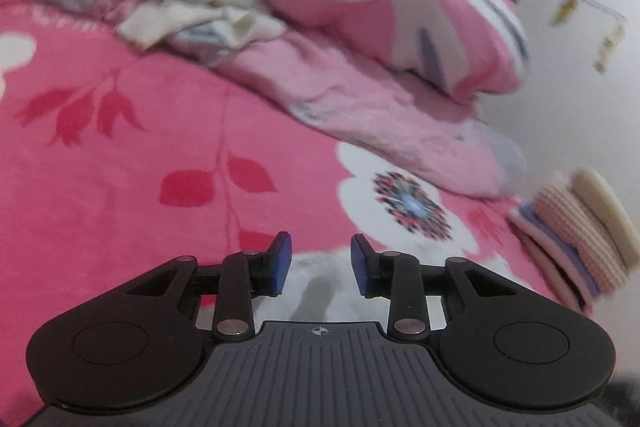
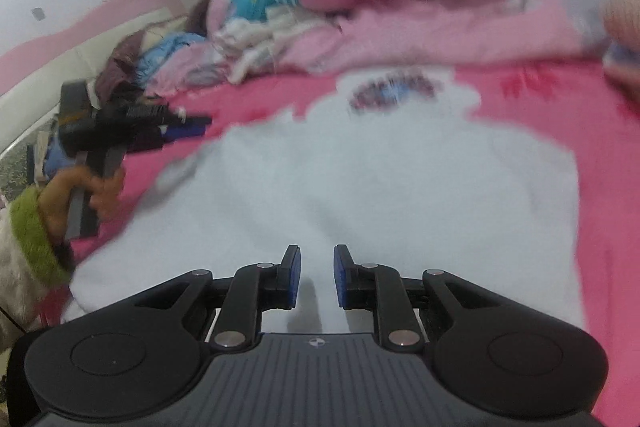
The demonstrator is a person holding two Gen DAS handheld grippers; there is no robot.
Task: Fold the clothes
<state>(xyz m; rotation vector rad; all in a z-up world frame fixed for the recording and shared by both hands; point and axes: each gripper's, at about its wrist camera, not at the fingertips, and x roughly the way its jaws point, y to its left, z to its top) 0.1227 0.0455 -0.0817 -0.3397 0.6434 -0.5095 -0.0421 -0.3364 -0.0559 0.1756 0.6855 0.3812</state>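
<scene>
1 white garment, soft, spread flat, pink floral bedsheet beneath

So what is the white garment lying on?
The white garment lies flat on a pink floral bedsheet, which shows around its left, far and right edges. A white flower print peeks out past its far edge. Whatever lies directly beneath the garment is covered.
</scene>
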